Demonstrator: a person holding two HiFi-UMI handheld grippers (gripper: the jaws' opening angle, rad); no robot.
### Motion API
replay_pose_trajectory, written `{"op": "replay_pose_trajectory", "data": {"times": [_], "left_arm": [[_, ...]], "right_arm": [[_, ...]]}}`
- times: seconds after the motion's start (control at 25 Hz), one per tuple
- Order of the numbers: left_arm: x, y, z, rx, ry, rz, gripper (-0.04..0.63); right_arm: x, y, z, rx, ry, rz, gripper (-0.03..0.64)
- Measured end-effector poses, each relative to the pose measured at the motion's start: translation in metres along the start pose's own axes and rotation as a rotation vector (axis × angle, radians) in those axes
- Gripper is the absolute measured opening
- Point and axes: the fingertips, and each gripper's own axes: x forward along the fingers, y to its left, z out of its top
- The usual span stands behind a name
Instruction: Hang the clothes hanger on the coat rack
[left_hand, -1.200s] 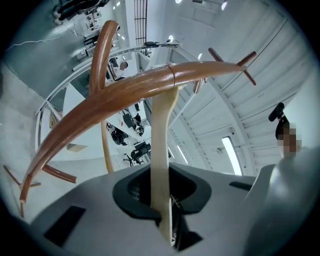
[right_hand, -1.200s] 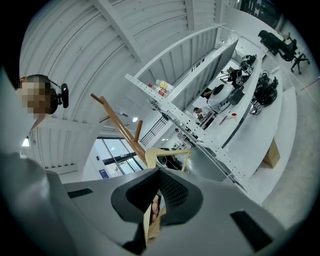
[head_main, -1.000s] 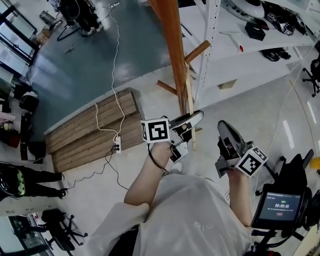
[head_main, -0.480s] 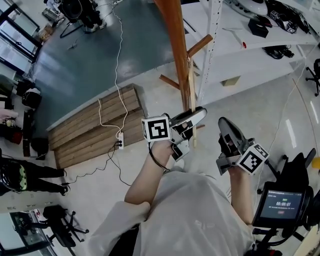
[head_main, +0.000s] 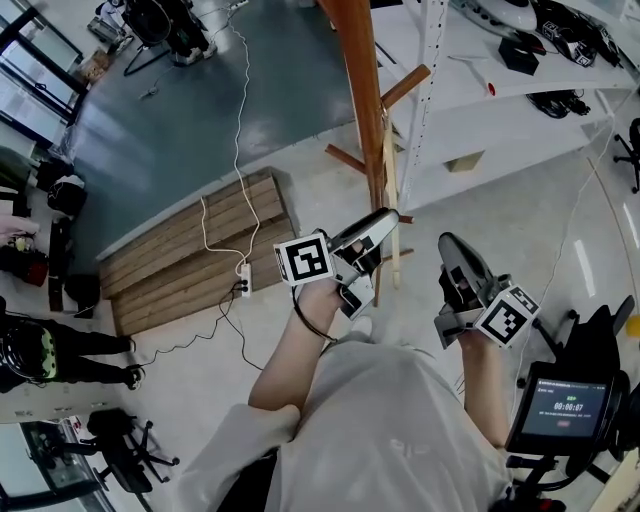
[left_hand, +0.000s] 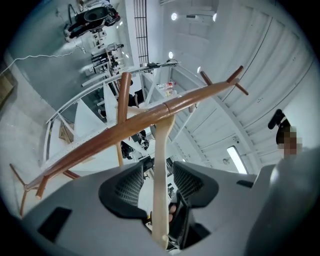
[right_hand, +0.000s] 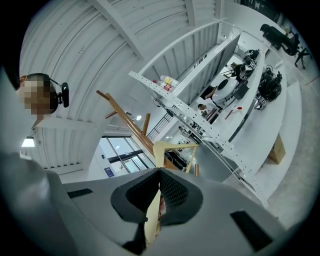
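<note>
The brown wooden coat rack (head_main: 362, 90) rises at top centre, pegs sticking out along its pole (left_hand: 125, 132). A pale wooden hanger (head_main: 390, 180) hangs against it. One hanger arm (left_hand: 161, 165) runs between my left gripper's (left_hand: 160, 172) jaws, which are opening, with a gap on each side of the wood. Seen from the head, the left gripper (head_main: 375, 245) is at the hanger's lower end. My right gripper (right_hand: 160, 172) is shut on a pale wooden strip (right_hand: 152, 220). That strip leads out to a hanger corner (right_hand: 172, 146). The right gripper (head_main: 452, 250) stays to the right of the rack.
White metal shelving (head_main: 480, 90) with gear stands behind the rack. A wooden pallet (head_main: 190, 255) lies on the floor at left, with a power strip (head_main: 243, 280) and its cable. A small screen on a stand (head_main: 565, 410) is at lower right. A person's legs (head_main: 60, 355) show at far left.
The left gripper's jaws have spread off the hanger arm, and the gripper has drifted slightly left. The right gripper has kept still.
</note>
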Motion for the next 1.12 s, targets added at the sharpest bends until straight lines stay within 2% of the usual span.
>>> {"op": "replay_pose_trajectory", "data": {"times": [0.12, 0.36, 0.4, 0.48, 0.52, 0.6, 0.8, 0.96, 1.12], "left_arm": [[-0.015, 0.000, 0.006, -0.023, -0.049, -0.013, 0.176], [-0.050, -0.014, 0.011, -0.023, -0.106, -0.087, 0.174], [-0.057, -0.017, 0.013, -0.024, -0.122, -0.101, 0.145], [-0.070, -0.021, 0.018, -0.024, -0.160, -0.123, 0.026], [-0.074, -0.024, 0.020, -0.024, -0.172, -0.138, 0.006], [-0.079, -0.034, 0.023, -0.026, -0.182, -0.181, 0.006], [-0.066, -0.093, 0.016, 0.004, -0.150, -0.297, 0.005], [-0.045, -0.084, -0.001, 0.025, -0.071, -0.309, 0.005], [-0.044, -0.110, -0.011, 0.008, -0.043, -0.359, 0.005]], "right_arm": [[0.003, 0.006, -0.003, -0.001, 0.011, 0.013, 0.008], [0.017, 0.023, -0.013, -0.002, 0.030, 0.056, 0.008], [0.019, 0.025, -0.014, -0.002, 0.031, 0.062, 0.008], [0.024, 0.028, -0.017, -0.004, 0.036, 0.072, 0.008], [0.026, 0.030, -0.018, -0.006, 0.039, 0.076, 0.008], [0.028, 0.034, -0.020, -0.008, 0.041, 0.082, 0.008], [0.029, 0.038, -0.018, -0.007, 0.027, 0.081, 0.008], [0.025, 0.028, -0.003, -0.010, 0.007, 0.071, 0.008], [0.001, 0.045, 0.008, -0.032, -0.042, 0.041, 0.008]]}}
